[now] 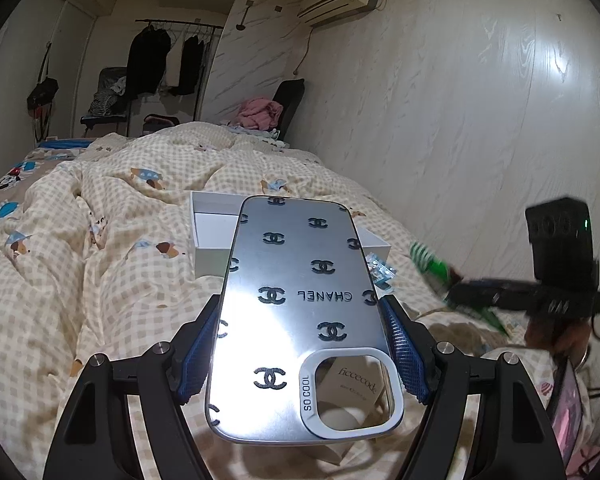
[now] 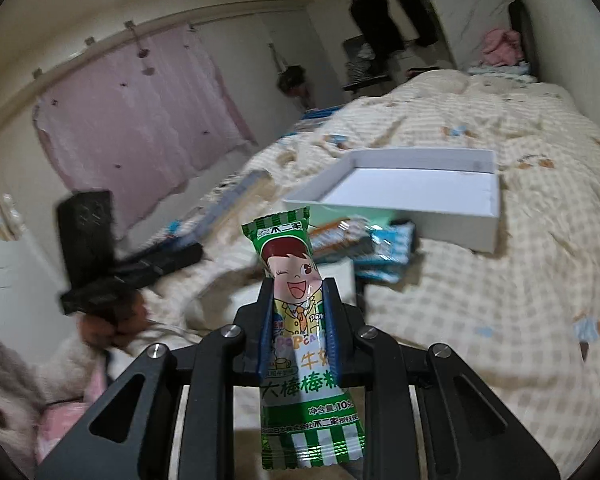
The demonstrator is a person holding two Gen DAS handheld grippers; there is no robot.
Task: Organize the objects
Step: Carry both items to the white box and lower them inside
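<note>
My left gripper (image 1: 300, 316) is shut on a mirrored silver phone case (image 1: 300, 280) with black logos; its blue pads (image 1: 404, 344) press on the case's two long edges. The case is held up over the bed and hides part of the open white box (image 1: 208, 232) behind it. In the right wrist view my right gripper (image 2: 299, 294) is shut on a green-and-white candy packet (image 2: 300, 320) with a cartoon face, held upright. The white box (image 2: 452, 216) lies on the quilt beyond it. The left wrist view shows the right gripper (image 1: 454, 292) blurred at the right, candy packet (image 1: 430, 260) in it.
Several blue snack packets (image 2: 384, 252) lie on the checked quilt (image 2: 500, 300) just in front of the box. A white card (image 1: 356, 380) shows through the case's camera cutout. The wall (image 1: 460, 120) runs along the bed's right side. A hand holds the blurred left gripper (image 2: 148, 264).
</note>
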